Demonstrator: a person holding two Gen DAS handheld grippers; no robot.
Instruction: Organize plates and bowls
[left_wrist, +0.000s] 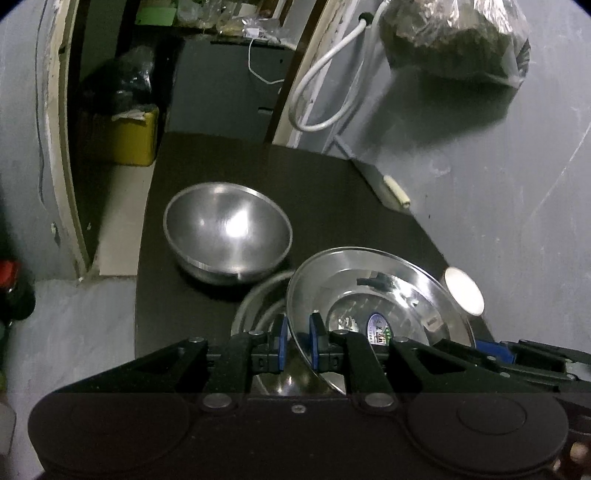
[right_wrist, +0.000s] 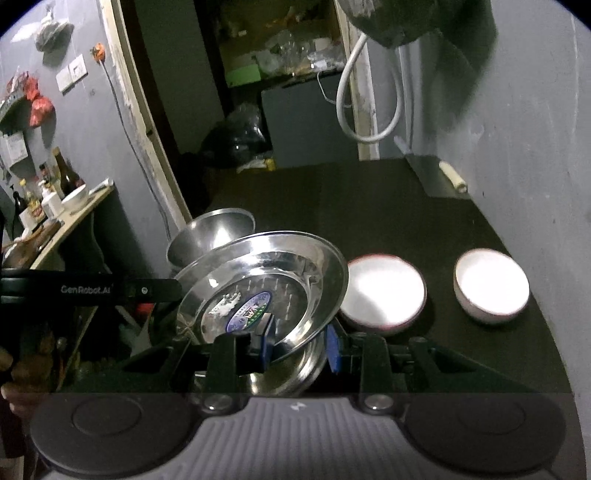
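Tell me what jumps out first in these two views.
A shiny steel plate with a blue sticker, tilted in the foreground; both the left gripper and the right gripper straddle its rim, and more steel dishes lie under it. Behind it to the left sits a deep steel bowl, upright on the dark table. To the plate's right, two white bowls glare under the light.

Home kitchen: steel bowl (left_wrist: 228, 233), bottles (right_wrist: 66, 177)
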